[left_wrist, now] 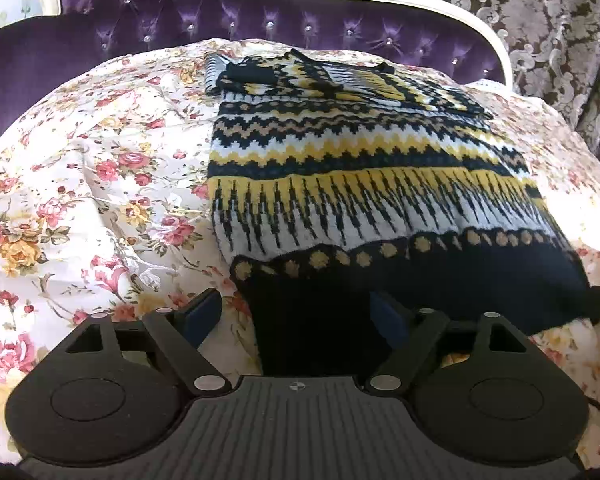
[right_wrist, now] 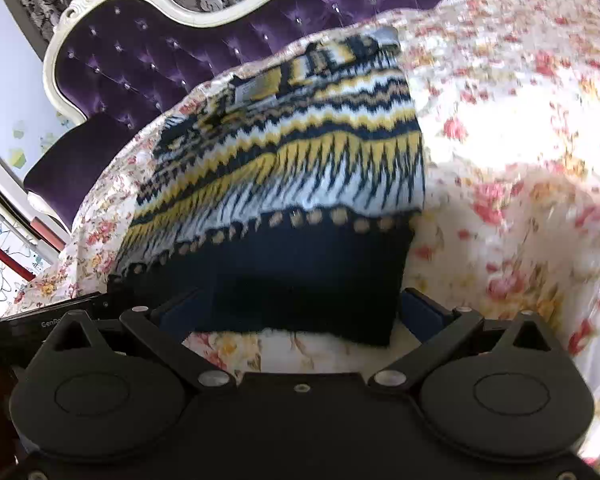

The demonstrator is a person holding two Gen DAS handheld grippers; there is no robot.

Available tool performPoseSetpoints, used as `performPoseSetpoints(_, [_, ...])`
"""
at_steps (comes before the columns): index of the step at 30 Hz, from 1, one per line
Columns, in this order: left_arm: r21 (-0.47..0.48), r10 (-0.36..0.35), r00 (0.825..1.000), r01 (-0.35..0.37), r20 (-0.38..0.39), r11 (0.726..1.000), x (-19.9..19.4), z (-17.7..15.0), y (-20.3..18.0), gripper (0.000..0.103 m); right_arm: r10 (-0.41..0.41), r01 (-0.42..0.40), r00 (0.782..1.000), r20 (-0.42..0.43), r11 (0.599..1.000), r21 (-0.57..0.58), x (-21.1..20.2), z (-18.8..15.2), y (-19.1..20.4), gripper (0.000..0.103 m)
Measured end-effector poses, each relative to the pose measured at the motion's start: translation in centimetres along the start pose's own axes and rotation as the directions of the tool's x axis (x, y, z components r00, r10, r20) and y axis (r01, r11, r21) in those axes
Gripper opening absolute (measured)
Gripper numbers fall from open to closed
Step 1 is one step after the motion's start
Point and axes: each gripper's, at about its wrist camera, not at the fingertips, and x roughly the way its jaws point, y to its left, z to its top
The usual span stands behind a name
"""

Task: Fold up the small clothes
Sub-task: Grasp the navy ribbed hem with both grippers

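A: Near end first. Left gripper (left_wrist: 296, 312): jaws spread wide, the sweater's (left_wrist: 360, 184) dark hem lies btwn them, pads not pressing on it. Released, I'd say.

B: Same on the other side. Right gripper (right_wrist: 300, 312) also wide apart, hem corner btwn the blue pads, nothing pinched as far as I can see. That view is blurred tho.

A: So which step?

B: My guess: sleeves look already tucked in at the far end, body is a narrow rectangle. Both grippers sit at the hem corners, so this reads as the start of the bottom-to-top fold.

A: Next move needs what?

B: Each jaw must close on its hem corner, both layers if poss, then lift together and carry the hem toward the neck end, keeping the edge straight. Uneven lift = skewed fold. Knit is thick and floppy, prob sags in the middle.

A: Orientation?

B: Sweater lies flat on the floral bedspread (left_wrist: 100, 184), roughly mid-bed. Long axis runs away from the grippers: navy hem nearest, zigzag bands across, neck and folded sleeves at the far end, pointing at the headboard (left_wrist: 180, 32).

A: Beyond that?

B: Purple tufted headboard w/ white frame, then patterned wallpaper (left_wrist: 548, 20) behind.
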Motion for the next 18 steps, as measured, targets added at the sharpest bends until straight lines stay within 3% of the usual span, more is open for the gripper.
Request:
performPoseSetpoints(9, [-0.050, -0.066, 0.998, 0.066, -0.002, 0.997, 0.7, 0.2, 0.6, 0.096, 0.056, -0.057, 0.998, 0.028, 0.996, 0.063, 0.0, 0.5, -1.0, 0.103])
performPoseSetpoints(18, [-0.120, -0.105, 0.993, 0.110, 0.048, 0.987, 0.3, -0.3, 0.9, 0.097, 0.101, -0.103, 0.994, 0.029, 0.991, 0.084, 0.3, 0.5, -1.4, 0.103])
